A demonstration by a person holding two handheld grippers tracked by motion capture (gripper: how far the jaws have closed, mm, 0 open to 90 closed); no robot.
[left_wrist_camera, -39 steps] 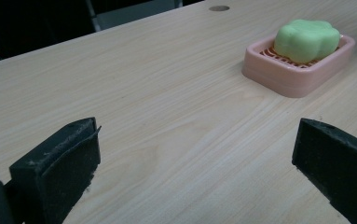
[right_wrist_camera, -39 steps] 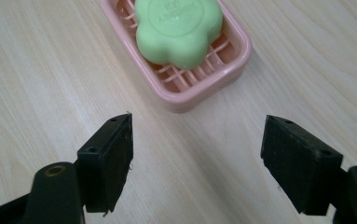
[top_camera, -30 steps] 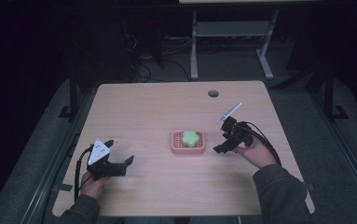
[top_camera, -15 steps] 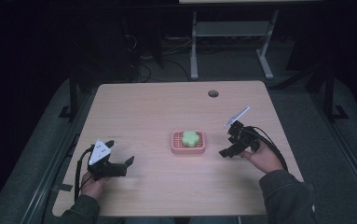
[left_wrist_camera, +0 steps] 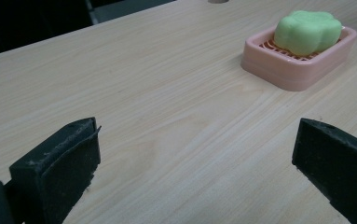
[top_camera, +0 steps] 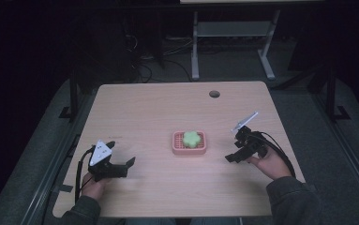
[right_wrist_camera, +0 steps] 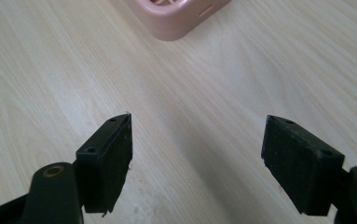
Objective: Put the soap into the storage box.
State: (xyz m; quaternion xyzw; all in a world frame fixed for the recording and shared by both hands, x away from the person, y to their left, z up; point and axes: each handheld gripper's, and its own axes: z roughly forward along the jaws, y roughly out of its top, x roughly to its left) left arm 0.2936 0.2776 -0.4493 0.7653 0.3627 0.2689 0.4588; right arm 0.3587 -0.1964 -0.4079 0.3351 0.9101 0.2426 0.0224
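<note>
Soap (top_camera: 192, 138), green & flower-shaped, sits in pink dish (top_camera: 189, 149) approx mid-table, slightly toward the person's side. Dish flat on the table (top_camera: 168, 108), soap inside it, top poking above the rim.

L gripper (top_camera: 121, 166) at near-left of table, held low over the wood, jaws wide apart w/ nothing between them. Grey plate on top, cable trailing back along the hand. In left gripper view the dish (left_wrist_camera: 297, 70) w/ soap (left_wrist_camera: 309, 32) lies ahead & to upper right, well apart from the jaws; bare wood all the way between, nothing blocking.

R gripper (top_camera: 233, 156) at near-right, just right of the dish but not touching it. Jaws wide apart too, holding nothing. Tilted down at the table. Right gripper view: a corner of the dish (right_wrist_camera: 176, 16) at top edge, beyond the jaws & left of centre; bare wood in the gap. Soap can't be made out there.

Other stuff: round cable hole (top_camera: 214, 94) at far side of table, right of centre, well clear of dish & both grippers. Beyond the far edge, a metal stand (top_camera: 228, 42) & loose cables (top_camera: 153, 47) on dark floor. Nothing else on the tabletop, so no obstacle between either gripper & the dish. Surroundings v. dark, detail off-table hard to tell.
</note>
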